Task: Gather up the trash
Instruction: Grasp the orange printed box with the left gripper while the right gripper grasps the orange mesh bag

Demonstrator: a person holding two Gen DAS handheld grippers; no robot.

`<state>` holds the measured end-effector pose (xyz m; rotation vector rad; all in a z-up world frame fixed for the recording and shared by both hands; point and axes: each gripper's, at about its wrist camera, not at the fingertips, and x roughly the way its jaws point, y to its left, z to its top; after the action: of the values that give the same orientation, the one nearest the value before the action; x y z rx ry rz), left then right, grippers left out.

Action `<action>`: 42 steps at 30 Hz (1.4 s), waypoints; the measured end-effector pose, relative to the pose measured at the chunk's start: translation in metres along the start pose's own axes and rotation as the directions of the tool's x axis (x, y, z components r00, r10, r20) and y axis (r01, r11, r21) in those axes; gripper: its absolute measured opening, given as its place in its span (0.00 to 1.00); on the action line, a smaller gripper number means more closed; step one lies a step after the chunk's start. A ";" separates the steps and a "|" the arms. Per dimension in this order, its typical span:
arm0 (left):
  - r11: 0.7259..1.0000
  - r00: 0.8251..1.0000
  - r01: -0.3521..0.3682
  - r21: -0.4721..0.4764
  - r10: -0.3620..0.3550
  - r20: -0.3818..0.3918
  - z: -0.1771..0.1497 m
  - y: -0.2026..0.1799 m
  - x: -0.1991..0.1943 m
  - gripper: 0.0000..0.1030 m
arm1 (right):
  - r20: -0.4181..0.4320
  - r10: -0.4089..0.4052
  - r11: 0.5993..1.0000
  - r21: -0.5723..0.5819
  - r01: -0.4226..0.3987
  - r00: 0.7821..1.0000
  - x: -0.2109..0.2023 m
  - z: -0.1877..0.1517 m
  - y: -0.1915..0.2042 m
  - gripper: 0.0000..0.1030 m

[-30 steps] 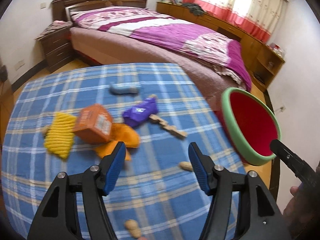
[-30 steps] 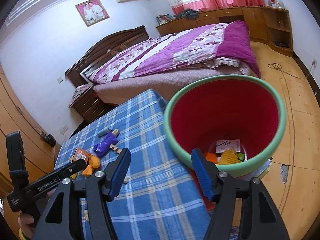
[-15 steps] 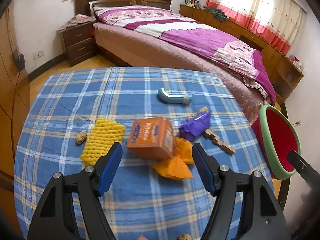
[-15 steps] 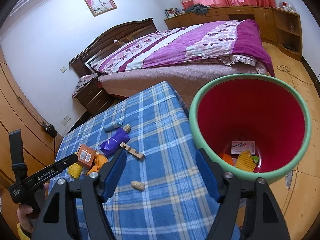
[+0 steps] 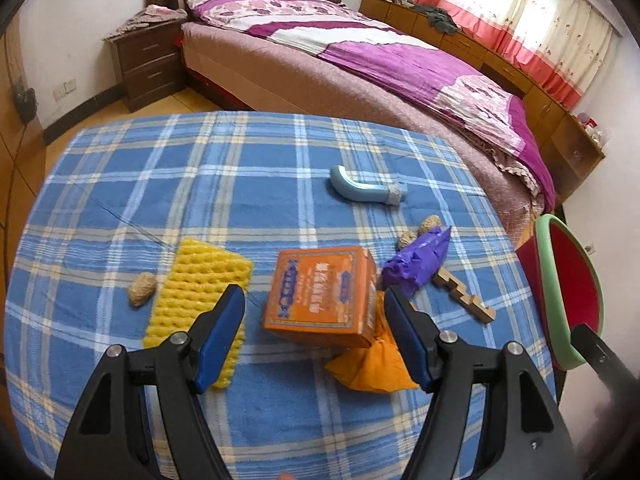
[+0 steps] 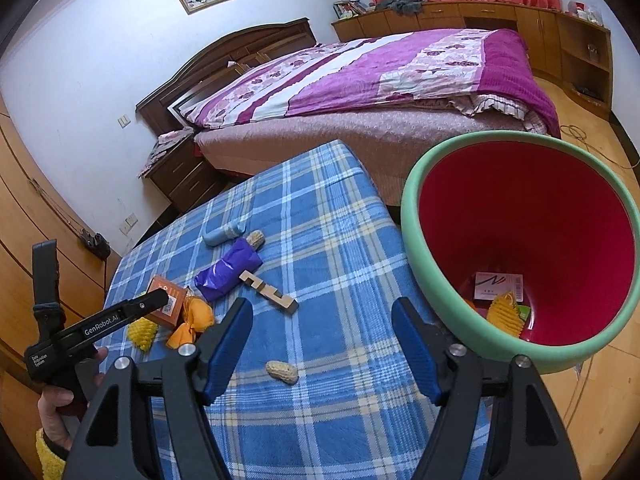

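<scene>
Blue plaid table [image 6: 340,216], bin [image 6: 424,256] beside edge

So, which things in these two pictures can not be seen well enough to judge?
- Left wrist view: the orange wrapper lies partly under the orange box, so its full shape is hidden.
- Left wrist view: the bin is seen from the side and cut off by the right gripper's dark, blurred body; its inside is not visible.
- Right wrist view: the yellow foam net is mostly behind the left gripper.
- Right wrist view: the card in the bin has print too small to read.
</scene>
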<state>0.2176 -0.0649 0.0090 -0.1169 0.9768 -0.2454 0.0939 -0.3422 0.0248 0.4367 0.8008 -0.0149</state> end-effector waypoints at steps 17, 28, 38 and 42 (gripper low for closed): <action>0.999 0.997 0.033 -0.030 -0.030 0.071 -0.011 0.004 -0.020 0.51 | -0.023 0.028 0.998 -0.049 -0.029 0.999 0.003 0.000 0.020 0.72; 0.990 0.992 -0.055 -0.130 0.069 0.105 -0.029 0.045 -0.054 0.51 | -0.092 0.086 0.984 -0.146 -0.099 0.992 0.026 -0.005 0.068 0.72; 0.982 0.986 -0.090 -0.166 0.111 0.128 -0.041 0.073 -0.072 0.51 | -0.174 0.078 0.968 -0.224 -0.116 0.982 0.069 -0.018 0.112 0.72; 0.972 0.981 -0.133 -0.194 0.156 0.114 -0.045 0.084 -0.071 0.51 | -0.195 0.056 0.962 -0.251 -0.105 0.979 0.083 -0.025 0.124 0.72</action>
<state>0.1556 0.0346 0.0237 -0.2281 0.8743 -0.0116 0.1571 -0.2071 -0.0021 0.2221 0.9548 0.2086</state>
